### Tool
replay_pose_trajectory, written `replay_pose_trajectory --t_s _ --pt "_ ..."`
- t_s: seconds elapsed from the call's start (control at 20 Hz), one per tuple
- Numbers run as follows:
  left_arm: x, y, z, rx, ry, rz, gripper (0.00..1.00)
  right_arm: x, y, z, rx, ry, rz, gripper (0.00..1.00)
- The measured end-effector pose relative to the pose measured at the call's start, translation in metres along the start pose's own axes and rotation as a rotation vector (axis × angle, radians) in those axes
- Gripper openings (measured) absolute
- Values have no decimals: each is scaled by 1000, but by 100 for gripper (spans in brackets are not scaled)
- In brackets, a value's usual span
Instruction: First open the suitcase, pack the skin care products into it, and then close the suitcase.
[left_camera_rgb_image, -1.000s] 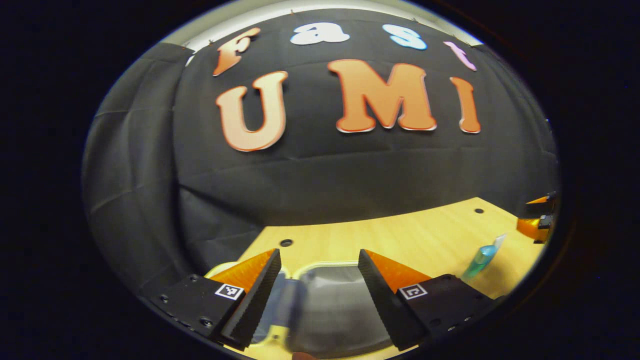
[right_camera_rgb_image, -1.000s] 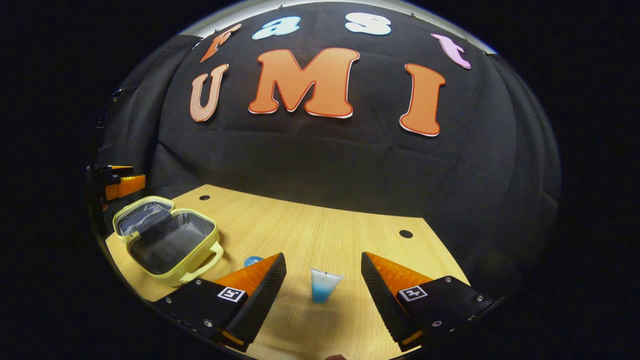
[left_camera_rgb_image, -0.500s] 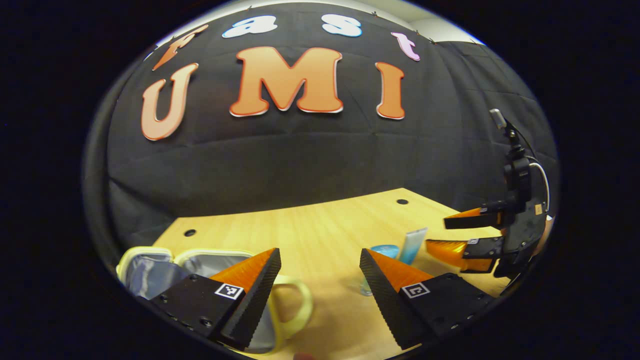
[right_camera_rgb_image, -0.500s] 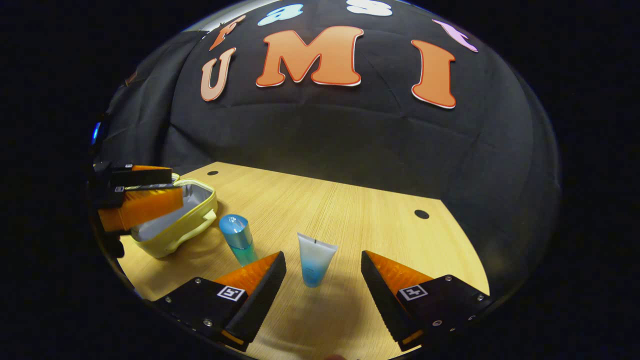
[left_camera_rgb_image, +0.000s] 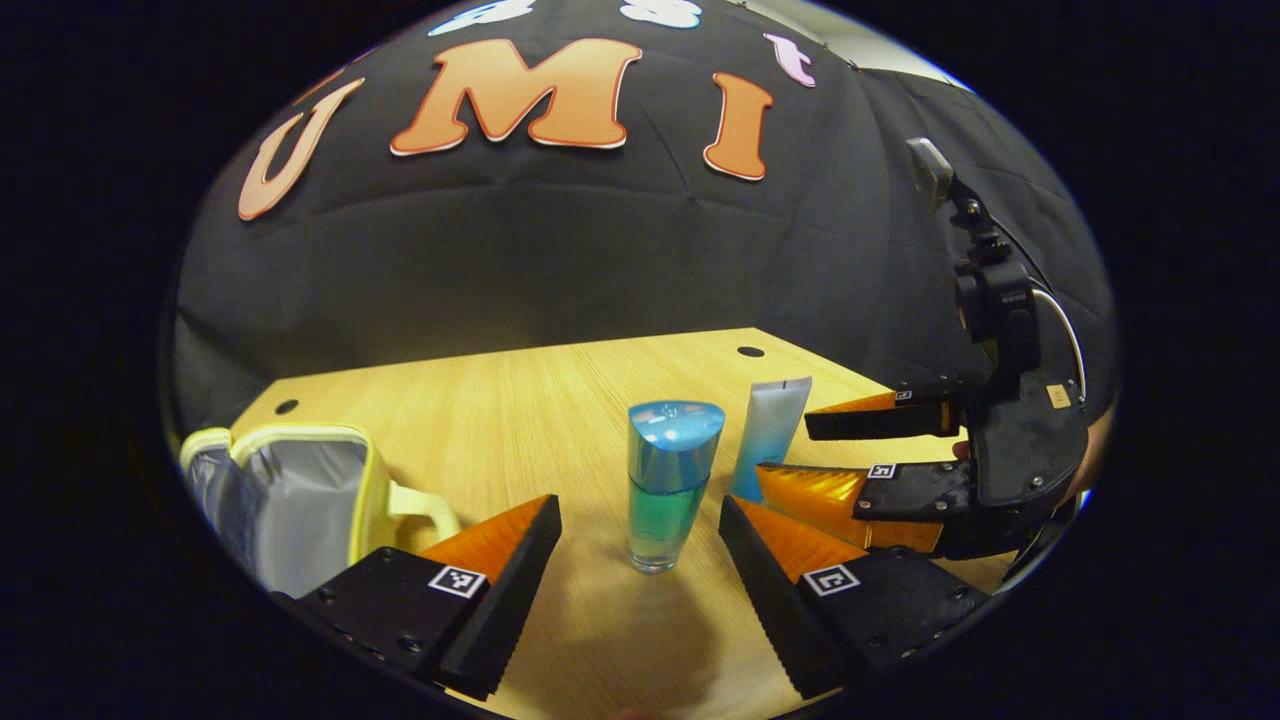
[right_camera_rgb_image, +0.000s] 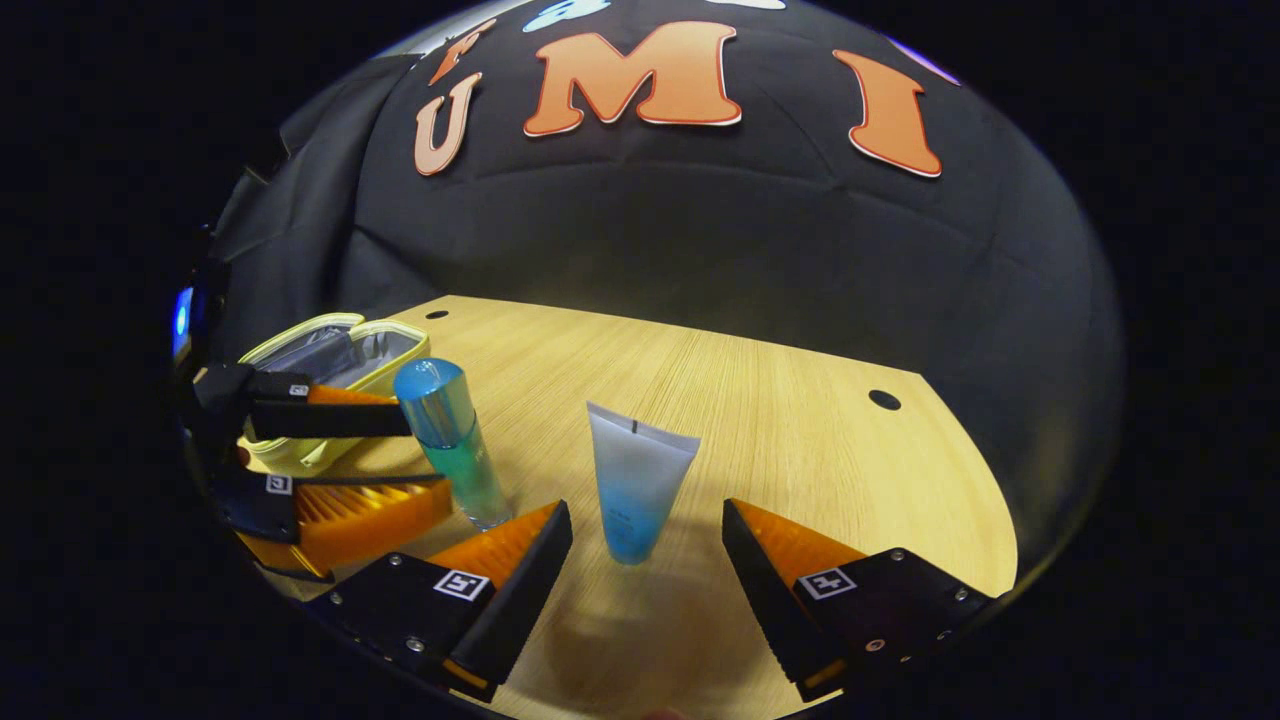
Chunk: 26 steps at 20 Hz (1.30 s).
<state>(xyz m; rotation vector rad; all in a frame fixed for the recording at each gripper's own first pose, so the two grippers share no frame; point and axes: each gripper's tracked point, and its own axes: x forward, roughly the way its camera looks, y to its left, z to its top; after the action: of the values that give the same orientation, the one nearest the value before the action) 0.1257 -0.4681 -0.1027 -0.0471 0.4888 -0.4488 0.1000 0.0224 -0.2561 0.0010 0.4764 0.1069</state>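
In the left gripper view, the left gripper (left_camera_rgb_image: 640, 520) sits low over the table (left_camera_rgb_image: 520, 400) with its jaws wide apart, and the blue bottle (left_camera_rgb_image: 665, 480) stands upright in the gap, touching neither finger. The risk here is a tip-over: the bottle looks tall and narrow, so if one finger meets it before the other it will likely topple toward the white-and-blue tube (left_camera_rgb_image: 770, 440) just beyond the bottle to its right. The right gripper (left_camera_rgb_image: 850, 460) hangs right of the bottle, close enough that the two tools could clash as they close. The open yellow suitcase (left_camera_rgb_image: 290, 490) lies left of the bottle, well apart.

In the right gripper view, the right gripper (right_camera_rgb_image: 645, 525) is also spread wide and empty, the tube (right_camera_rgb_image: 635, 480) standing on its cap between the fingers without contact. A squeezed tube may slip or buckle. Left of the tube stands the bottle (right_camera_rgb_image: 450, 440), with the left gripper (right_camera_rgb_image: 340, 460) at it and the suitcase (right_camera_rgb_image: 330, 360) behind.
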Motion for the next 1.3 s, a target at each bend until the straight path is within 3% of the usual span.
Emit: replay_pose_trajectory --t_s 0.25,0.45,0.55,0.6,0.65,0.7,0.75,0.9,1.3 --pt "36 -8 -15 -36 17 -23 99 18 4 -8 32 15 35 97" --pt "49 -9 -18 -45 21 -25 53 24 9 -11 70 33 57 91" --pt "45 -9 -18 -58 32 -27 47 29 13 -7 105 30 66 75" --pt "43 -7 -17 -73 40 -25 47 29 14 -9 106 36 61 63" --pt "40 -6 -14 -78 40 -16 47 32 13 -9 101 40 56 63" --pt "37 -2 -9 -80 31 -5 49 32 17 -8 108 40 67 51" --pt "31 2 -3 -78 25 2 46 31 22 -8 117 48 82 50" --pt "17 15 21 -68 -20 33 47 26 31 2 112 39 96 47" --pt "-50 55 91 -91 -85 125 49 -19 52 74 102 -43 122 47"
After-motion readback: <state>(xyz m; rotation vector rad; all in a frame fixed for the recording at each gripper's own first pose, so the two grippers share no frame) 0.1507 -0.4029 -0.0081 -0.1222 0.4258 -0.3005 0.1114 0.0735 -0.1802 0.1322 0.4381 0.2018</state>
